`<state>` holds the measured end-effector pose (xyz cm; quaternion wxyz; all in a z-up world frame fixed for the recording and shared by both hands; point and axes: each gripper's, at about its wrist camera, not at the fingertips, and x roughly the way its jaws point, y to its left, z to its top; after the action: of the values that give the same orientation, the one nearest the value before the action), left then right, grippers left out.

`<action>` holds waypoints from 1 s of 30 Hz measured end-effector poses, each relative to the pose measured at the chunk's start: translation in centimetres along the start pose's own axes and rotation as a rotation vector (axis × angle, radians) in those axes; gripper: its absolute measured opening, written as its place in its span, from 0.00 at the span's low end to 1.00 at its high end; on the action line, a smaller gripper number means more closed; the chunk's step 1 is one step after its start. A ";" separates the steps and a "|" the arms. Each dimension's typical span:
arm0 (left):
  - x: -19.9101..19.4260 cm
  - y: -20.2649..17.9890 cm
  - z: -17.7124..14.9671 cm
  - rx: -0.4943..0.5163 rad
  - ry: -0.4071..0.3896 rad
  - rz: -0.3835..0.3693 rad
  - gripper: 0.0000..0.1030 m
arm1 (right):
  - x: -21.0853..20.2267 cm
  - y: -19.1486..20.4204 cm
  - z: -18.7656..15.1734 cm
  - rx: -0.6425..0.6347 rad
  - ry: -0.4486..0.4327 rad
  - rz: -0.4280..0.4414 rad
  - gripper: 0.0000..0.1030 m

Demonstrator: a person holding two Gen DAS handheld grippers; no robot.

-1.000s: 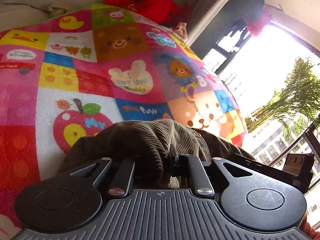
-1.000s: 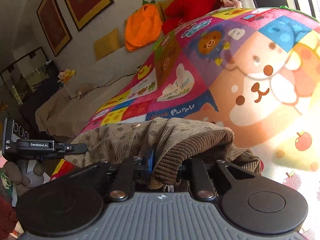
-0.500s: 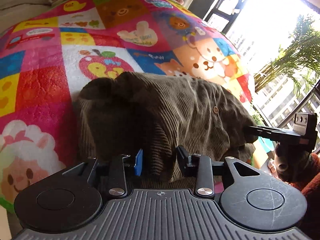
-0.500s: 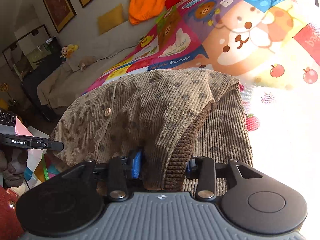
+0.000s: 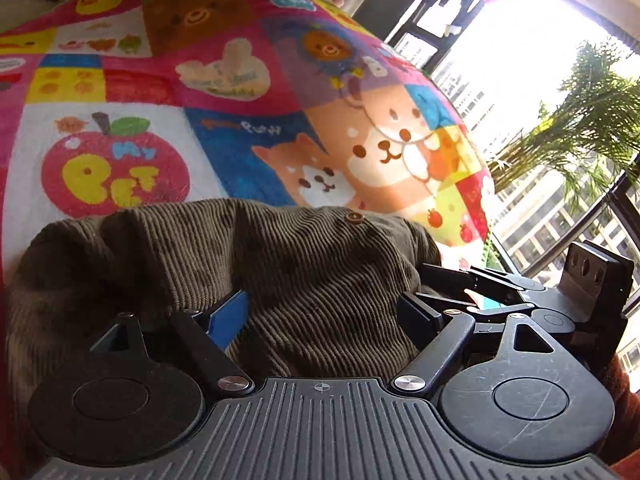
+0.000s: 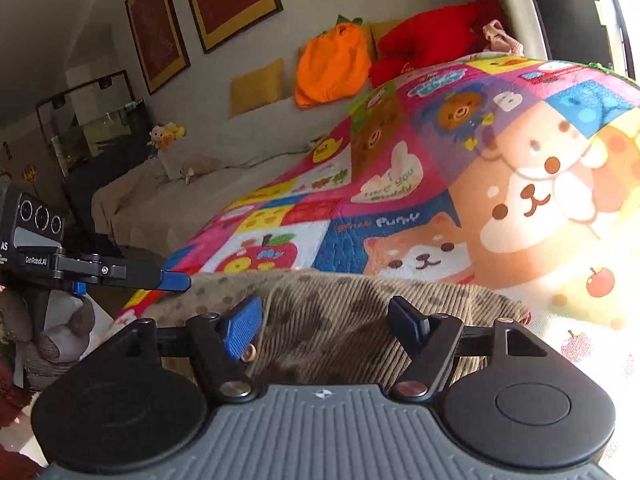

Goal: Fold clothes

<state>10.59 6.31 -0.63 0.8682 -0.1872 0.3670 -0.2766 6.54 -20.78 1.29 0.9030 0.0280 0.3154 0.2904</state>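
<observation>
A brown corduroy garment [image 5: 304,264] with dark dots and small buttons lies folded on a bright patchwork blanket [image 5: 224,92]. My left gripper [image 5: 324,312] hovers just over the cloth's near edge, its jaws opening wide; cloth lies below the gap and the pads do not press it. My right gripper [image 6: 328,324] sits over the same garment [image 6: 340,312], its jaws also opening, pads clear of the cloth. The right gripper's body [image 5: 532,296] shows at the right of the left wrist view. The left gripper's blue-tipped finger [image 6: 176,280] reaches in at the left of the right wrist view.
An orange plush [image 6: 332,64], a red plush [image 6: 436,36] and yellow cushions [image 6: 256,84] lean against the wall behind the blanket. A beige sofa seat [image 6: 160,208] runs along the left. A tall window [image 5: 560,120] stands at the right. Soft toys [image 6: 52,344] sit at the near left.
Both grippers went from shut on the corduroy cloth to wide apart, letting it go. The garment dropped onto the blanket, and both grippers sank lower.
</observation>
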 end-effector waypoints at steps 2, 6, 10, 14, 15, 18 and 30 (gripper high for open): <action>0.4 0.9 -0.6 -0.010 0.027 0.004 0.81 | 1.9 0.1 -1.9 -0.042 0.072 -0.017 0.71; -2.8 1.4 -0.3 -0.040 0.005 0.020 0.91 | 0.6 0.0 -2.0 -0.064 0.068 -0.001 0.75; -6.3 2.8 0.0 -0.066 -0.067 0.087 0.94 | -2.0 -1.5 -0.2 -0.042 0.017 -0.013 0.79; -5.1 6.5 1.1 -0.222 -0.028 0.070 0.94 | -2.5 -3.9 2.2 -0.045 -0.031 -0.093 0.82; -4.2 7.3 1.4 -0.251 -0.009 0.051 0.94 | -2.1 -4.6 2.8 -0.025 -0.038 -0.101 0.82; -0.9 9.0 3.2 -0.299 0.033 0.046 0.94 | -0.2 -6.5 4.4 0.037 -0.038 -0.088 0.82; 10.1 9.8 16.2 -0.258 -0.089 0.074 0.88 | 4.6 -10.1 3.8 0.061 0.070 -0.145 0.82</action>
<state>31.75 9.68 -0.53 0.8618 -0.2959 0.3674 -0.1864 16.85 -26.17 -0.60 0.9087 0.0222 0.3569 0.2155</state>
